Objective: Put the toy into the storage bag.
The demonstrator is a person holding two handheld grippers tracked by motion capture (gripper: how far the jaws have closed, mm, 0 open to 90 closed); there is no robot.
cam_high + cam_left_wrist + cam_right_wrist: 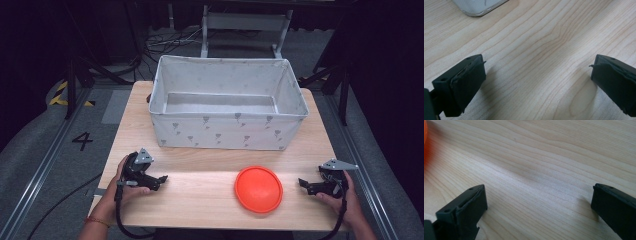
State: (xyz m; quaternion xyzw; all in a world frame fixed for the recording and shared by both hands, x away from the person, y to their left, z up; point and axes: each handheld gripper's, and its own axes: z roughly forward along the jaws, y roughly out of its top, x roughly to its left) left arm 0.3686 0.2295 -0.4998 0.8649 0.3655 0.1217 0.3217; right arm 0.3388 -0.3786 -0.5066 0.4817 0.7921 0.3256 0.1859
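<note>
On table, orange disc lies flat between both tongs, near right tongs; left tongs and right both gape, empty; fabric bin behind.

An orange disc lies on a pale wood-grain table. The fabric bin is light grey with small darker grey motifs.
</note>
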